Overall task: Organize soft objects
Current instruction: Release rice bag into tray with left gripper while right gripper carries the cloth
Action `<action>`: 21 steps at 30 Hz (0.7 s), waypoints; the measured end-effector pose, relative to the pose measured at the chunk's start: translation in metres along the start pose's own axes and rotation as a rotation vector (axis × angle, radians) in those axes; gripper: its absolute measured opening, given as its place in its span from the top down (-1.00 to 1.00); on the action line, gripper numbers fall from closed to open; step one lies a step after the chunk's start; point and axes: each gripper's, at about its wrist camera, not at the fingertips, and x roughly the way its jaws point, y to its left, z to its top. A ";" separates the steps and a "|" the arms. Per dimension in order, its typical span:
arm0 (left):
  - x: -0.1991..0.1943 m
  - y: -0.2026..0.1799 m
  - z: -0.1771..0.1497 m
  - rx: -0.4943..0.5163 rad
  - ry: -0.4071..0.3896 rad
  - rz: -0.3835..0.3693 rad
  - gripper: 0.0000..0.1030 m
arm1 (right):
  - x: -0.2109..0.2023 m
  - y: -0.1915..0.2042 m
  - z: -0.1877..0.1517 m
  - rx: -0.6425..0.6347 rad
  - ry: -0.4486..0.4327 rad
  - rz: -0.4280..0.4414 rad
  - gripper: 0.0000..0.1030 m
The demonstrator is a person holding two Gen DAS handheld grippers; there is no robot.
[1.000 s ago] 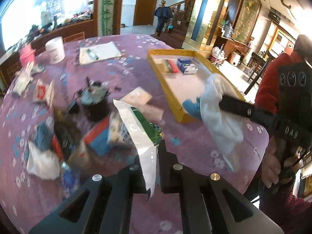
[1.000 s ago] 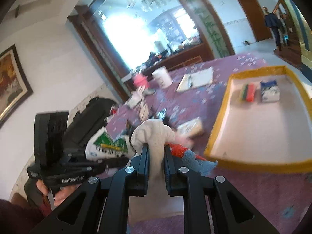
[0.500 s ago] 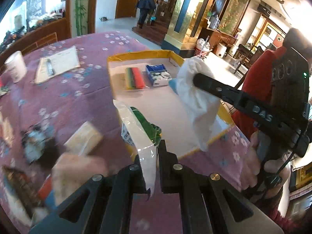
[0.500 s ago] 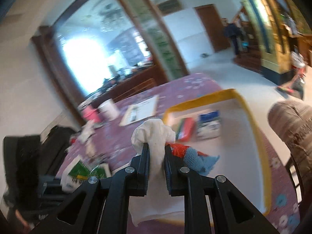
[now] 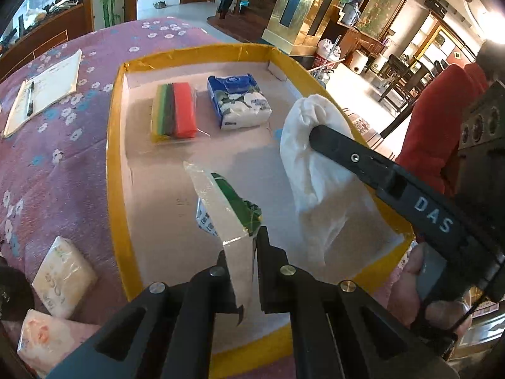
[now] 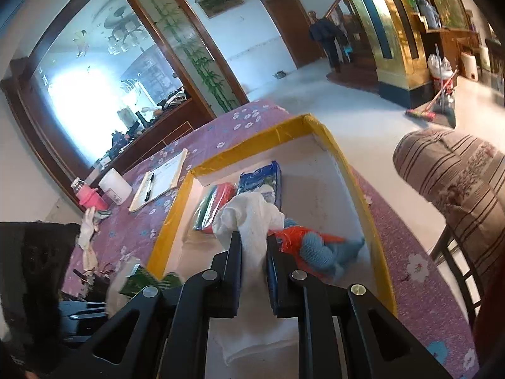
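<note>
My left gripper (image 5: 244, 246) is shut on the clear end flap of a green-and-white tissue pack (image 5: 233, 211), which hangs above the yellow-rimmed tray (image 5: 115, 164). The right gripper (image 6: 254, 240) is shut on a white cloth (image 6: 252, 218); in the left wrist view that white cloth (image 5: 315, 183) dangles over the tray's right part. A blue knitted toy with red plastic (image 6: 318, 249) hangs or lies just right of the right fingers; I cannot tell whether it is held. In the tray lie a rainbow sponge pack (image 5: 175, 110) and a blue tissue pack (image 5: 240, 99).
Two tissue packs (image 5: 63, 278) lie on the purple flowered tablecloth (image 5: 56, 154) left of the tray. A notepad with pen (image 5: 41, 91), a white cup (image 6: 115, 186) and a pink bottle (image 6: 90, 197) stand further back. A striped cushioned chair (image 6: 454, 183) is at the right.
Both grippers have swung from the clutter on the left to above the tray, each carrying its item. The tray now fills the middle of both views.
</note>
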 end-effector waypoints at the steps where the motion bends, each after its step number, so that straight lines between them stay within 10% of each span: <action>1: 0.001 0.001 0.000 0.000 0.001 -0.001 0.90 | 0.000 0.001 0.000 -0.003 -0.001 0.002 0.69; 16: 0.009 0.013 0.002 -0.012 0.008 -0.002 0.89 | 0.005 0.010 -0.002 -0.008 -0.003 0.015 0.68; 18: 0.009 0.010 0.002 -0.008 0.013 0.004 0.76 | 0.004 0.010 -0.003 -0.004 -0.010 0.025 0.68; 21: 0.005 0.007 0.002 -0.003 -0.011 0.020 -0.20 | -0.007 0.010 -0.001 -0.001 -0.058 0.053 0.68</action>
